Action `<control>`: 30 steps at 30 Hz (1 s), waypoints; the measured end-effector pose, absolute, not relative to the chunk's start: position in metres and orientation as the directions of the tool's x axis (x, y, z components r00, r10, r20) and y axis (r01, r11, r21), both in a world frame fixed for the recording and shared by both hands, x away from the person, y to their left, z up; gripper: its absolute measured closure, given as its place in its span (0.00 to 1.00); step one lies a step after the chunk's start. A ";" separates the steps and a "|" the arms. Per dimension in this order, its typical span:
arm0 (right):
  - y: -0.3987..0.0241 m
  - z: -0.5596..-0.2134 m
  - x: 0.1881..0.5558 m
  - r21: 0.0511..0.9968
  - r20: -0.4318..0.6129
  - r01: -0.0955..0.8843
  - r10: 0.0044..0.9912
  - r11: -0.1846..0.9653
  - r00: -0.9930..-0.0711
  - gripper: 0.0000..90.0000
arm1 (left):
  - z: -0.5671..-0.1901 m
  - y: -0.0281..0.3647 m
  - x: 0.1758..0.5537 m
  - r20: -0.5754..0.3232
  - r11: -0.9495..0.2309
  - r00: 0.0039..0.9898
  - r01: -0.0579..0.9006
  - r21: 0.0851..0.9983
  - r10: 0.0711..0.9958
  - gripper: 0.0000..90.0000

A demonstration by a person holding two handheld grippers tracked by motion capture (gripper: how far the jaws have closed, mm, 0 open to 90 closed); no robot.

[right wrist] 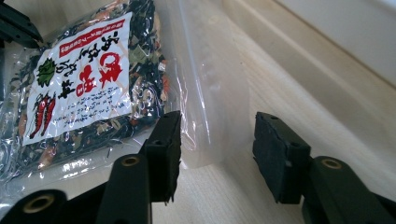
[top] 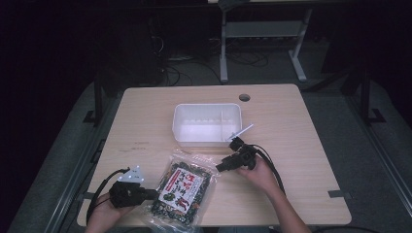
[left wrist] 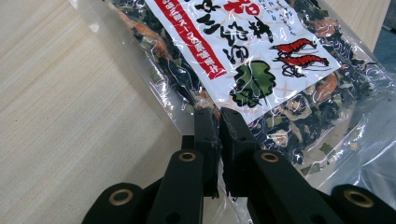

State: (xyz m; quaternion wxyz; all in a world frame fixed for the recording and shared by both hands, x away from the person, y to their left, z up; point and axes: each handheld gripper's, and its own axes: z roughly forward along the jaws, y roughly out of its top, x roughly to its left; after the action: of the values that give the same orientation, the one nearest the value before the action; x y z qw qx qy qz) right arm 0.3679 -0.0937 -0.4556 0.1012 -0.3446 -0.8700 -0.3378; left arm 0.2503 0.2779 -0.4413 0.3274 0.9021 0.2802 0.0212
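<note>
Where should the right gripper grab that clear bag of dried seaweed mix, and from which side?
Grip the flat, clear top margin of the bag, the unfilled strip nearest the white bin. Come in level from that end, with the right gripper fingers straddling the film. It lies thin there, so the pads can probably pinch it, while the left gripper pinches the opposite edge.

free: bare table (top: 301,145) right of bag (top: 182,191) | obstacle: white bin (top: 206,124) behind, apparently just beside bag

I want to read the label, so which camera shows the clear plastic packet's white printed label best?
The left gripper view: the white printed label is close and sharp. The right gripper view shows it turned sideways; the high view shows it small.
</note>
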 end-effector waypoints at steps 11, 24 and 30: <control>-0.095 -0.457 0.368 0.518 0.445 0.664 0.493 0.539 -0.747 0.93 | -0.441 0.280 0.252 -0.151 -0.618 0.837 0.498 0.608 0.525 0.90; -0.100 -0.437 0.354 0.579 0.394 0.604 0.460 0.548 -0.796 0.99 | -0.440 0.287 0.255 -0.202 -0.558 0.814 0.532 0.637 0.545 0.70; -0.110 -0.418 0.340 0.625 0.364 0.563 0.437 0.541 -0.823 0.99 | -0.440 0.285 0.259 -0.231 -0.523 0.796 0.555 0.646 0.560 0.47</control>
State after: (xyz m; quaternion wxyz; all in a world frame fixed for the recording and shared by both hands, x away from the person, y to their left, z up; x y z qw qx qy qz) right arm 0.3397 -0.1104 -0.4175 0.0824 -0.2862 -0.8738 -0.3843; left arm 0.2589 0.2854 -0.4403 0.3693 0.8727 0.3194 0.0028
